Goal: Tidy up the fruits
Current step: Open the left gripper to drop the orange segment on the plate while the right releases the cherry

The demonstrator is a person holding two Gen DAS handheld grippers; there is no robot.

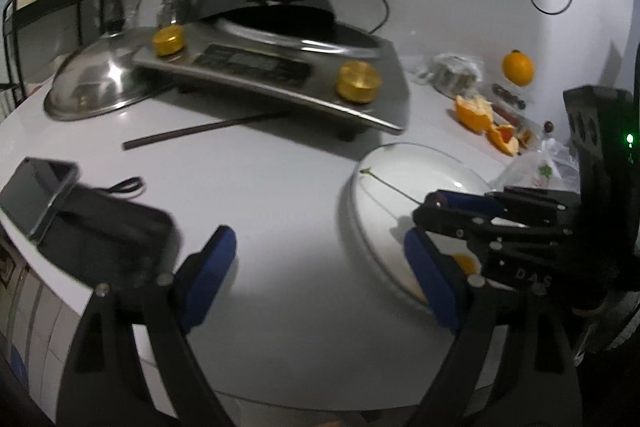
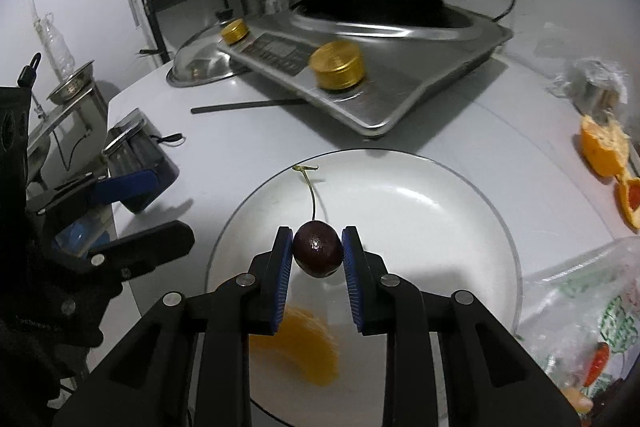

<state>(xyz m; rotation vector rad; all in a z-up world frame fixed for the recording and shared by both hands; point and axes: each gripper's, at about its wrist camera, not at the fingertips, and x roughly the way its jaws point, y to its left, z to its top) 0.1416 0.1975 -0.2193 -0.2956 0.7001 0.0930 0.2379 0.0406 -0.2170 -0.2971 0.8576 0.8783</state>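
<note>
The cherry [image 2: 318, 253] hung pinched between the right gripper [image 2: 318, 255] pads above the glass plate [image 2: 420, 187], over an orange segment [image 2: 296, 347]. Small, soft and slick, it probably bruised easily; a light grip across its sides suited. The left gripper [image 1: 316, 271] stood wide, empty, near the counter's front edge.

Cherry [image 2: 318, 253]: glossy skin. Plate [image 2: 420, 195]: smooth, glossy. Stove body [image 2: 400, 95]: brushed metal. Counter [image 2: 240, 147]: smooth, matt.

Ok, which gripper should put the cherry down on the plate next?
Right. The right gripper is already shut on the cherry directly above the plate, beside the orange segment. The left gripper is open, empty, and off beside the plate.
</note>
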